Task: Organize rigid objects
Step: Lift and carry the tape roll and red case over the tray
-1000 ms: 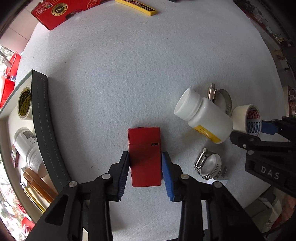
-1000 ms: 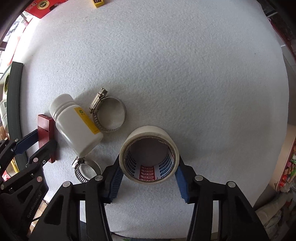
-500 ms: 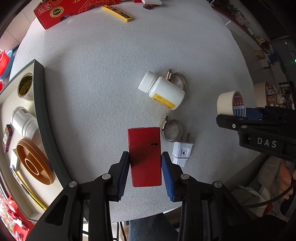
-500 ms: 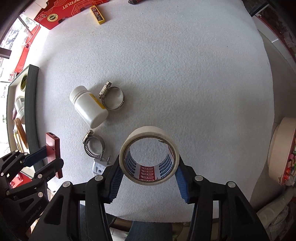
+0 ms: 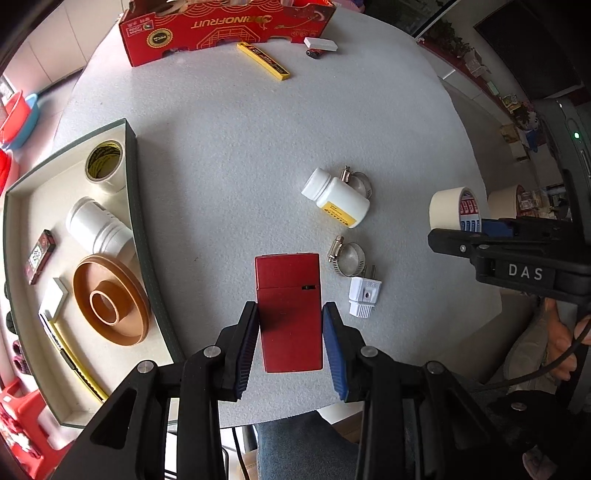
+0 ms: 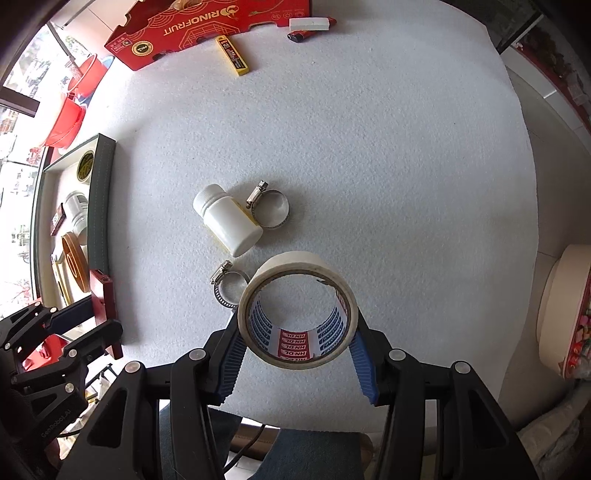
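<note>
My left gripper (image 5: 290, 332) is shut on a flat red case (image 5: 288, 310) and holds it high above the round white table (image 5: 258, 147). My right gripper (image 6: 297, 343) is shut on a roll of masking tape (image 6: 299, 291), also lifted; the tape shows in the left wrist view (image 5: 454, 208) too. On the table lie a white bottle (image 5: 338, 199), two metal hose clamps (image 5: 347, 256) (image 6: 271, 206) and a white plug (image 5: 364, 295). A green-rimmed tray (image 5: 135, 206) at the left holds a tape roll (image 5: 103, 164), a white jar (image 5: 94, 227) and a brown ring (image 5: 110, 301).
A red fruit carton (image 5: 225, 26), a yellow cutter (image 5: 264, 61), a white eraser and a lighter (image 6: 310, 27) lie at the far edge. The table's front edge is just below both grippers. A person's legs show underneath.
Both grippers have risen well above the table with the red case and the tape roll in them. The plug, once hidden, now shows beside the near clamp.
</note>
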